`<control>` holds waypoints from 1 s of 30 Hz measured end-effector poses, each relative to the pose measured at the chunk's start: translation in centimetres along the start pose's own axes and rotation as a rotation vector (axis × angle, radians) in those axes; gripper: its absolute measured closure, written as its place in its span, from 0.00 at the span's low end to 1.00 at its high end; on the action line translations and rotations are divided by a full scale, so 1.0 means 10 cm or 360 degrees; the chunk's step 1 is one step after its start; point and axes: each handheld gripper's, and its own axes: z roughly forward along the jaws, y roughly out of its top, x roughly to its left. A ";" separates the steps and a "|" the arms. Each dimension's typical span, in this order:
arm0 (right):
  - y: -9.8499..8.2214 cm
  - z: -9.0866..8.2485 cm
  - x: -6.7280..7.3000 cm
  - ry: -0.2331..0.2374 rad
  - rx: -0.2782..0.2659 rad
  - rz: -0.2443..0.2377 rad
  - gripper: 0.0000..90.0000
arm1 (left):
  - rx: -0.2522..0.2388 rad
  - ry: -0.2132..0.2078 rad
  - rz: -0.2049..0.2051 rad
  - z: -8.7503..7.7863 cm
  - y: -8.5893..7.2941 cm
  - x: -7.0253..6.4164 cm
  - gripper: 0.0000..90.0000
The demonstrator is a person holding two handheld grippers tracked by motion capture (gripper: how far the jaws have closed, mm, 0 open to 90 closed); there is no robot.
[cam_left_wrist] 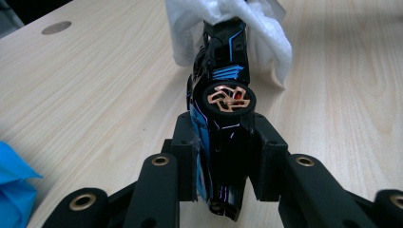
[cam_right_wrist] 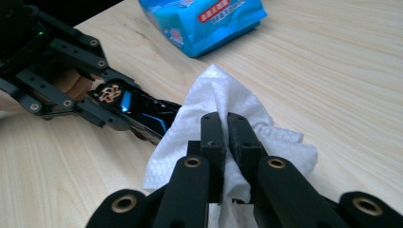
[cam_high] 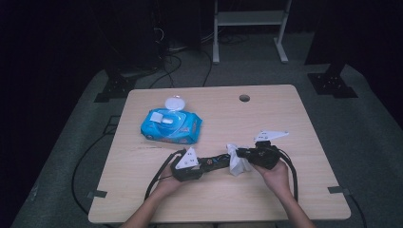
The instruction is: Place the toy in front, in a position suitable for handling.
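A black toy car (cam_left_wrist: pixel 223 118) with blue stripes and a copper-coloured wheel lies lengthwise between the jaws of my left gripper (cam_left_wrist: pixel 223 156), which is shut on its rear half. My right gripper (cam_right_wrist: pixel 225 128) is shut on a white wet wipe (cam_right_wrist: pixel 214 95), and the wipe drapes over the car's far end (cam_right_wrist: pixel 147 116). In the high view the two grippers meet near the table's front middle: the left gripper (cam_high: pixel 209 163) points right, the right gripper (cam_high: pixel 242 153) points left, and the wipe (cam_high: pixel 236 161) bunches between them over the car (cam_high: pixel 219 162).
A blue pack of wet wipes (cam_high: pixel 171 126) with its white lid flipped open lies at the back left of the wooden table (cam_high: pixel 285 118). A round cable hole (cam_high: pixel 244 98) sits near the far edge. Cables trail off the table's left side.
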 end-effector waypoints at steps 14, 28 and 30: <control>0.14 0.29 0.08 0.0080 -0.0022 -0.0027 0.95 | 0.0019 0.0093 -0.0058 -0.10 -0.12 0.17 0.75; 0.23 0.41 0.01 0.0088 -0.0021 0.0021 0.95 | 0.0026 0.0104 -0.0119 -0.13 -0.17 0.25 0.73; 0.22 0.40 0.01 0.0094 -0.0016 0.0017 0.95 | 0.0015 0.0085 -0.0131 -0.15 -0.17 0.25 0.71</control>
